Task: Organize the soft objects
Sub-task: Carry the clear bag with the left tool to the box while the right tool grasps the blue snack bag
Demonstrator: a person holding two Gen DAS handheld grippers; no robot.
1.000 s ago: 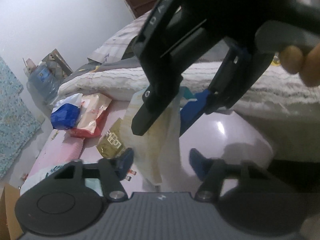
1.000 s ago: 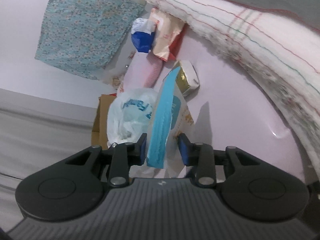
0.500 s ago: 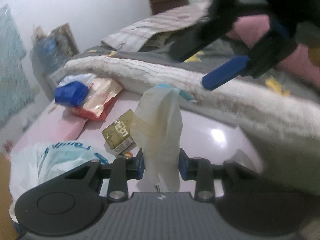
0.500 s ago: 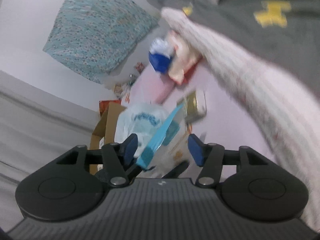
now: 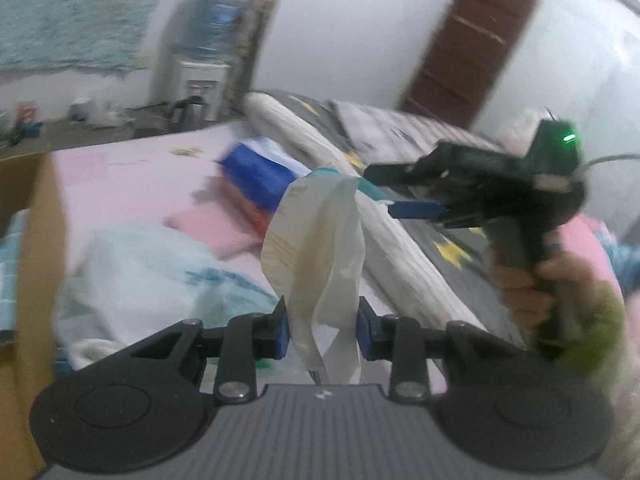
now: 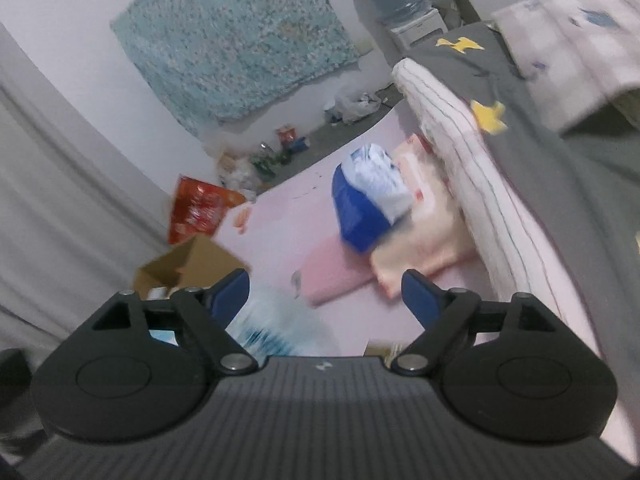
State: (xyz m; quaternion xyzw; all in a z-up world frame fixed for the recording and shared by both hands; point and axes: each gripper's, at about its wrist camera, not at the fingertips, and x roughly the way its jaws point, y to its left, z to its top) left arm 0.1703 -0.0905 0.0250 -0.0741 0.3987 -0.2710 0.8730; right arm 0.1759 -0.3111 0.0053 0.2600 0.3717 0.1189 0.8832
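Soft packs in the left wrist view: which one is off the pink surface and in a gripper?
The crinkled white plastic pack, pinched in the left gripper. The blue-and-white pack and the flat pink pack lie on the surface.

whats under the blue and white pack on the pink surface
The blue and white pack lies on a peach-coloured packet and the end of a pink pad. Whatever lies beneath its middle is covered.

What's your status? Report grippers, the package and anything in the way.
Left gripper shut on crumpled white plastic package. Right gripper open, empty, jaws just opened. Brown cardboard box to the left, path looks unblocked.
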